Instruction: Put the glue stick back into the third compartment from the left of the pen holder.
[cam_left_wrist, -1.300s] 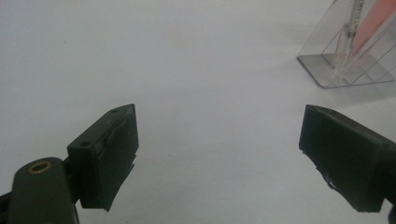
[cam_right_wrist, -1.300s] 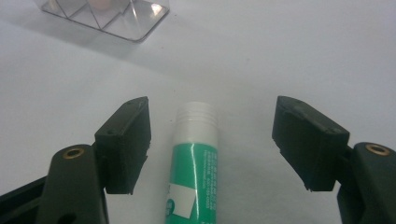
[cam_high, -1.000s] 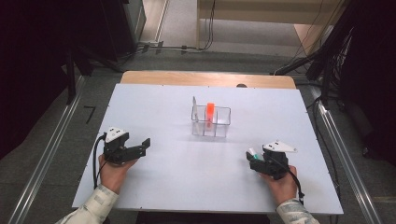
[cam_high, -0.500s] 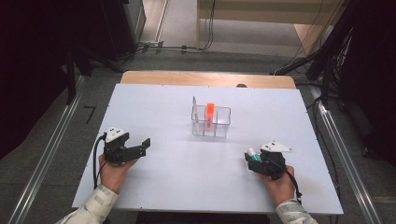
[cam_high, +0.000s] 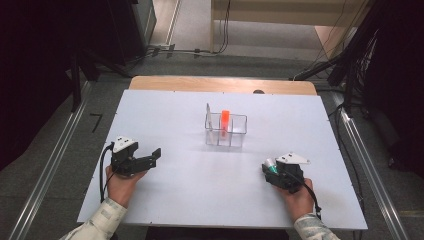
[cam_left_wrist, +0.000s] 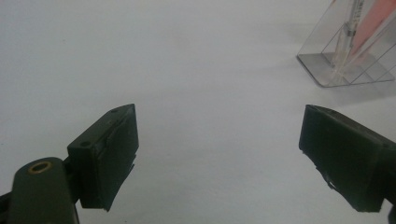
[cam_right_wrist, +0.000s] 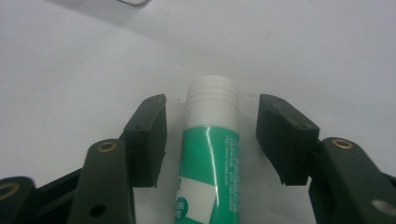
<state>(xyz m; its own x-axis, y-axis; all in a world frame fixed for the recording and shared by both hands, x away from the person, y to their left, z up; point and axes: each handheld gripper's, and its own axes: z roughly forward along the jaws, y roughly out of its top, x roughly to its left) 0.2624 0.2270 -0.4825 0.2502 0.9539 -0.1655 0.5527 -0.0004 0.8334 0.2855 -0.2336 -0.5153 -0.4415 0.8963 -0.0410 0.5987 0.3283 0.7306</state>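
My right hand-held gripper (cam_right_wrist: 211, 140) has just been closing around the glue stick (cam_right_wrist: 210, 154), not pinching yet; left hand-held gripper (cam_left_wrist: 219, 154) spread.

Glue stick (cam_right_wrist: 210, 154) in glossy green plastic with ribbed matt white cap, clear glossy plastic organiser (cam_high: 226, 131), smooth matt white table (cam_high: 200, 185), matt black gripper pads (cam_right_wrist: 148, 140)
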